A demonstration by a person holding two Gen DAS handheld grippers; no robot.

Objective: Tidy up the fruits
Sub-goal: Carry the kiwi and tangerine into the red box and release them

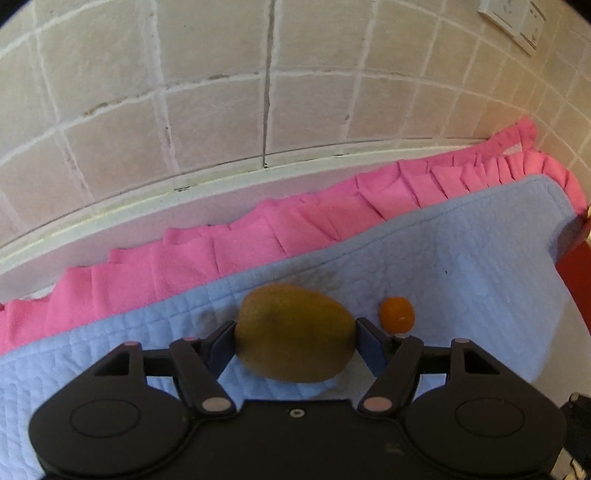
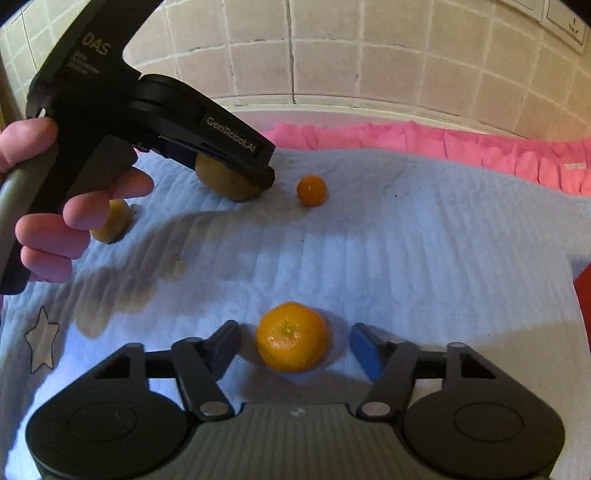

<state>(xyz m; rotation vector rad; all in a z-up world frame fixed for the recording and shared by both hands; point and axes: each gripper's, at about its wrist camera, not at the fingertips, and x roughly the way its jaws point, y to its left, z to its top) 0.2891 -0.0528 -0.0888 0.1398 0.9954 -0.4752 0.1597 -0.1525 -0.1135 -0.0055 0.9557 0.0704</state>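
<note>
My left gripper [image 1: 295,334] is shut on a brown kiwi [image 1: 293,332], its fingers touching both ends, low over the blue quilted mat [image 1: 461,266]. A small orange kumquat [image 1: 397,314] lies just right of it. In the right wrist view the left gripper [image 2: 236,173] holds the kiwi [image 2: 221,181] at the far left, with the kumquat [image 2: 311,190] beside it. My right gripper [image 2: 293,345] is open around a mandarin [image 2: 291,336] on the mat, fingers apart from it on both sides. Another yellow-brown fruit [image 2: 112,221] lies behind the person's hand.
The blue mat [image 2: 406,240] lies on a pink ruffled cloth [image 1: 221,243] against a tiled wall [image 1: 258,92]. A red object [image 1: 576,258] is at the mat's right edge. A wall socket [image 1: 513,22] sits at the upper right.
</note>
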